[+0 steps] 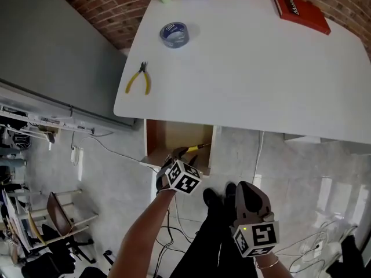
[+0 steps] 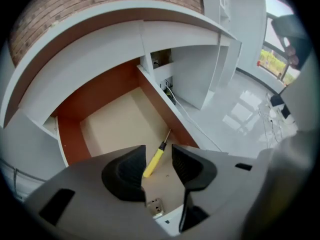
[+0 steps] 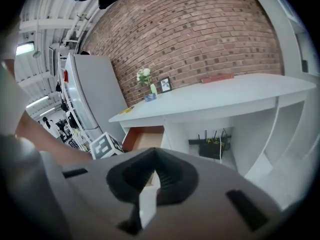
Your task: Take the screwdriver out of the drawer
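Left gripper (image 2: 158,153): fingers wide, above the screwdriver (image 2: 153,164), which lies on the drawer (image 2: 110,126) floor near the front. Lower straight, centre on the yellow handle, close firmly. Right gripper (image 3: 153,174): fingers together, empty.

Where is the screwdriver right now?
In the left gripper view, the screwdriver lies on the floor of the open drawer, near its right wall, seen between the open fingers of the left gripper.
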Demonstrator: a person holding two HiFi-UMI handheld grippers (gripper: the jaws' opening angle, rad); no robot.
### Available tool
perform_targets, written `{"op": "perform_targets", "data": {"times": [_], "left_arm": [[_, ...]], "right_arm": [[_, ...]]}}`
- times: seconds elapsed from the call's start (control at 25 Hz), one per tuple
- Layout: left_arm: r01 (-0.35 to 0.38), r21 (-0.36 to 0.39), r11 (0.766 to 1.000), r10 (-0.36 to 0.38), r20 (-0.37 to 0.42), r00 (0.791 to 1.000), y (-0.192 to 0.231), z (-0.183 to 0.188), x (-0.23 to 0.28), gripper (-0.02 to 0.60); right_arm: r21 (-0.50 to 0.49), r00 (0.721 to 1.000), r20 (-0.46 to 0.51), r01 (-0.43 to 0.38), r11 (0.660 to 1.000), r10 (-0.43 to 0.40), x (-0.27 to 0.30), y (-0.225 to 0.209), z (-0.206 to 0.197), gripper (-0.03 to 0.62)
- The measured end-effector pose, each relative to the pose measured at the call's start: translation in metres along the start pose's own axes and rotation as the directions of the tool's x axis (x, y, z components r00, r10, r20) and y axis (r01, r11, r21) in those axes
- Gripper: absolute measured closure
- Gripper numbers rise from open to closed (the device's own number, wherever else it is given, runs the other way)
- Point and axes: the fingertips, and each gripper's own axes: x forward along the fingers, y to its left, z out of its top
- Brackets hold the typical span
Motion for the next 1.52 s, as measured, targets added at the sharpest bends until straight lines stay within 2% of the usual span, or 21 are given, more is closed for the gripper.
{"op": "perform_targets", "data": {"times": [0.24, 0.4, 0.56, 0.76, 0.92, 1.04, 1.36, 1.52], "left_arm": [[0.019, 0.179, 0.984, -0.004, -0.083, 0.997, -0.008, 0.001, 0.031, 0.423], [0.044, 0.241, 0.97, -0.012, -0.13, 0.991, -0.016, 0.0, 0.052, 0.423], [0.05, 0.323, 0.945, 0.006, -0.171, 0.985, -0.015, -0.005, 0.069, 0.425], [0.107, 0.358, 0.928, -0.018, -0.243, 0.97, -0.018, -0.012, 0.083, 0.425], [0.128, 0.404, 0.906, -0.023, -0.255, 0.967, -0.02, -0.01, 0.091, 0.425], [0.137, 0.421, 0.897, -0.013, -0.283, 0.959, -0.021, -0.016, 0.1, 0.426], [0.143, 0.515, 0.845, 0.025, -0.304, 0.952, -0.024, -0.02, 0.122, 0.443], [0.129, 0.505, 0.853, 0.029, -0.293, 0.956, -0.021, -0.018, 0.124, 0.474]], "right_arm": [[0.046, 0.999, -0.012, 0.04, 0.998, -0.04, -0.007, -0.019, -0.016, 0.592], [0.081, 0.998, -0.017, 0.065, 0.995, -0.064, -0.008, -0.03, -0.026, 0.592], [0.101, 0.997, -0.013, 0.08, 0.992, -0.079, -0.007, -0.037, -0.032, 0.592], [0.127, 0.995, -0.016, 0.099, 0.987, -0.098, -0.004, -0.05, -0.04, 0.592], [0.147, 0.994, -0.021, 0.111, 0.983, -0.109, -0.003, -0.056, -0.043, 0.592], [0.157, 0.993, -0.028, 0.114, 0.981, -0.111, 0.0, -0.061, -0.045, 0.592], [0.17, 0.991, -0.05, 0.127, 0.977, -0.12, 0.011, -0.068, -0.049, 0.592], [0.173, 0.991, -0.054, 0.127, 0.977, -0.119, 0.016, -0.068, -0.05, 0.592]]}}
